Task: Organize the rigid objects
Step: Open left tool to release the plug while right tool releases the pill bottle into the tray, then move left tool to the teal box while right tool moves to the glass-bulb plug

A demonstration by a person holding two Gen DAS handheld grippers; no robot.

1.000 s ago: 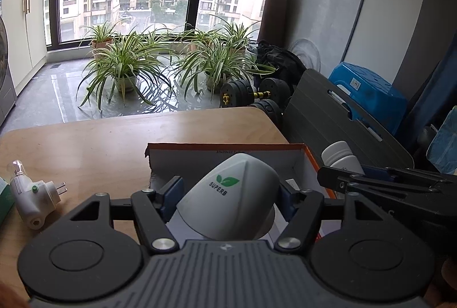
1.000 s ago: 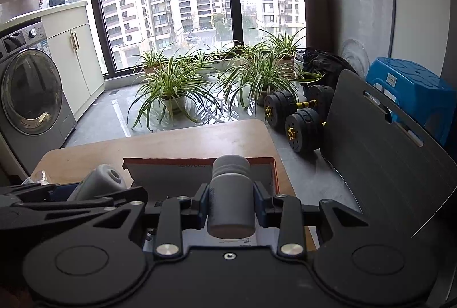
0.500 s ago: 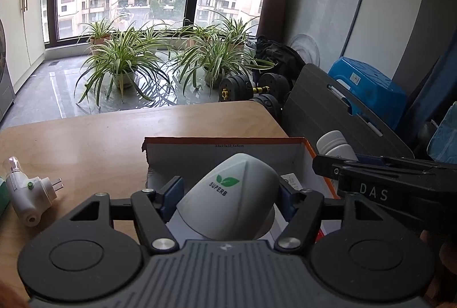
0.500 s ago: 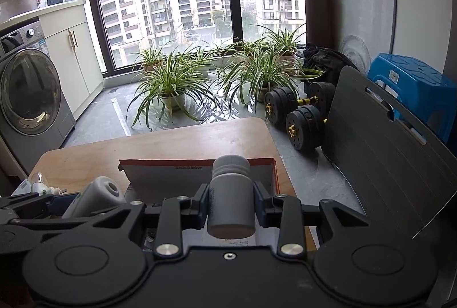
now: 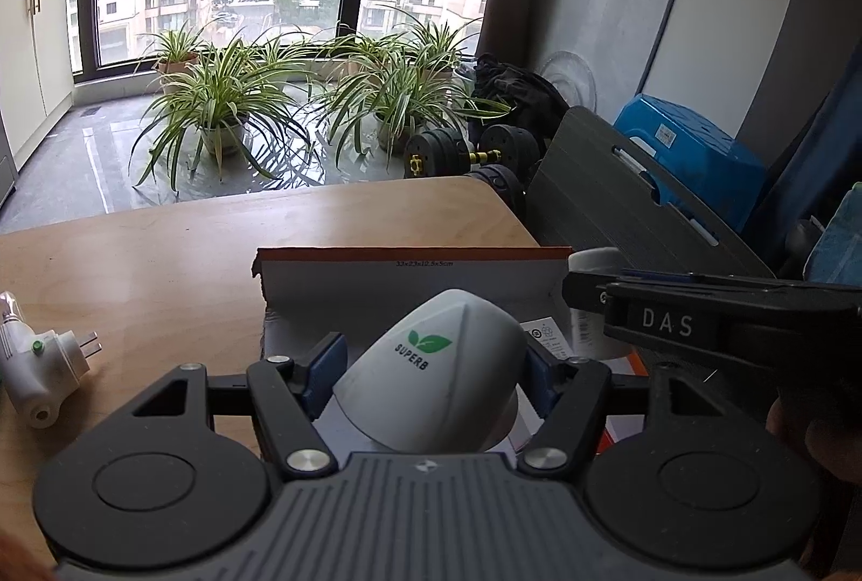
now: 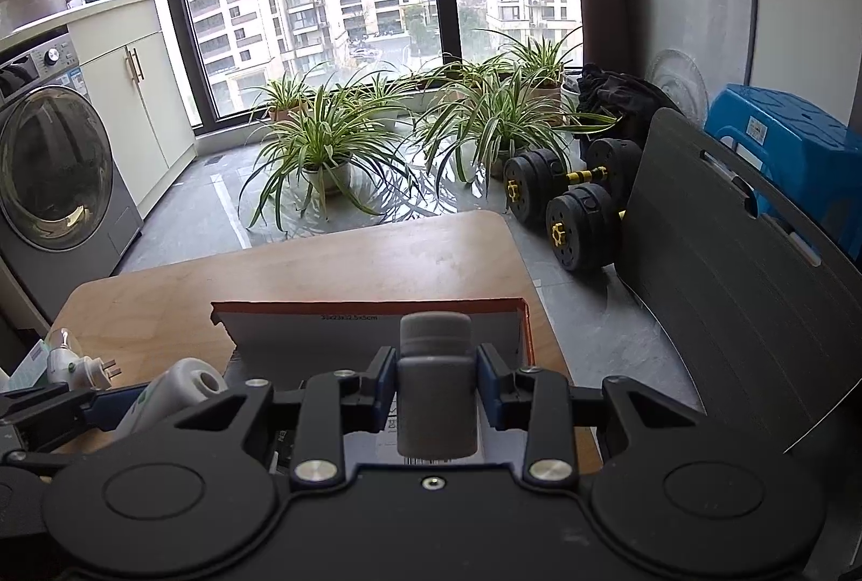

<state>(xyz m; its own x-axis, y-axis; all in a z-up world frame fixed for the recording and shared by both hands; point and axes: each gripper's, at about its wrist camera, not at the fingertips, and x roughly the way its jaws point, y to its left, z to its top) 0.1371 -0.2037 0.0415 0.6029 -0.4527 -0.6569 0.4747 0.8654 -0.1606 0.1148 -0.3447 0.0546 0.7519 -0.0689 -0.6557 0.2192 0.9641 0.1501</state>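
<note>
My left gripper (image 5: 431, 365) is shut on a white cone-shaped device marked SUPERB (image 5: 436, 371) and holds it over the open cardboard box (image 5: 409, 279). My right gripper (image 6: 435, 384) is shut on a grey-white capped bottle (image 6: 435, 398), upright, over the same box (image 6: 377, 333). The right gripper also shows in the left wrist view (image 5: 582, 284) at the box's right side, with the bottle's cap (image 5: 592, 260) behind it. The white device also shows in the right wrist view (image 6: 178, 389) at lower left.
A white plug-in device (image 5: 43, 365) lies on the wooden table (image 5: 161, 257) left of the box; it also shows in the right wrist view (image 6: 75, 365). Beyond the table are potted plants (image 6: 323, 150), dumbbells (image 6: 560, 203), a dark board (image 6: 727, 268) and a washing machine (image 6: 48, 171).
Both grippers have shifted slightly over the box, still holding their objects. The right gripper sits farther left and forward in the left wrist view, covering more of the bottle.
</note>
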